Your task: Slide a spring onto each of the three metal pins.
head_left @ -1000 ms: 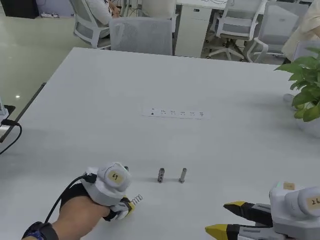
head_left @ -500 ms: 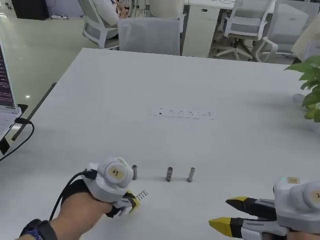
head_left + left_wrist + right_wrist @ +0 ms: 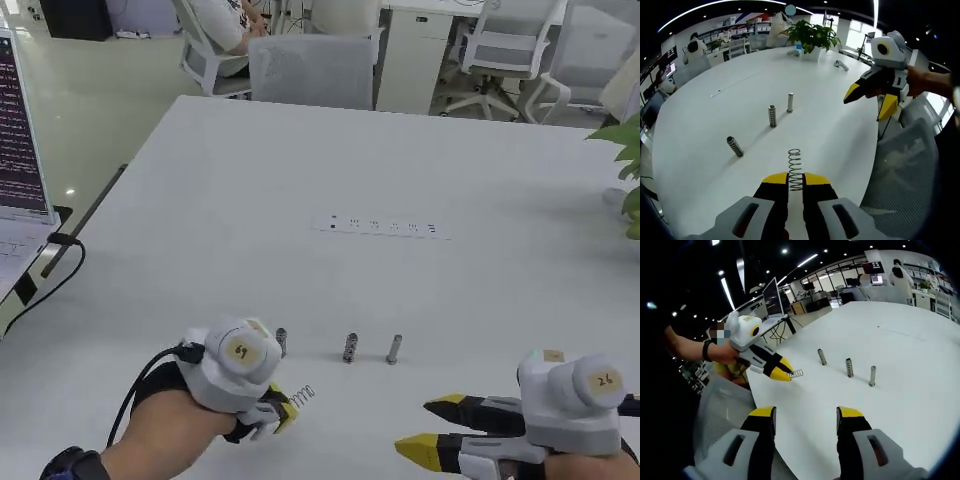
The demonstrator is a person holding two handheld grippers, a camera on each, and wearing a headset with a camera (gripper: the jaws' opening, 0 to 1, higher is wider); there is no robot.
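Head view: the left gripper (image 3: 283,410) grips one end of a spring (image 3: 302,394). The bare pin (image 3: 394,348) stands rightmost of three, well apart. Left gripper view: the spring (image 3: 795,167) projects forward from the narrow jaws. Recommended: turn it upright, centre its free end over the pin, then lower. Right gripper view: the right gripper (image 3: 805,415) is wide open and empty, with the bare pin (image 3: 872,375) ahead.

bare tabletop (image 3: 300,160) lies open all round the row of three pins (image 3: 350,347); the gaps between them seem tight, the power strip (image 3: 382,226) well apart.
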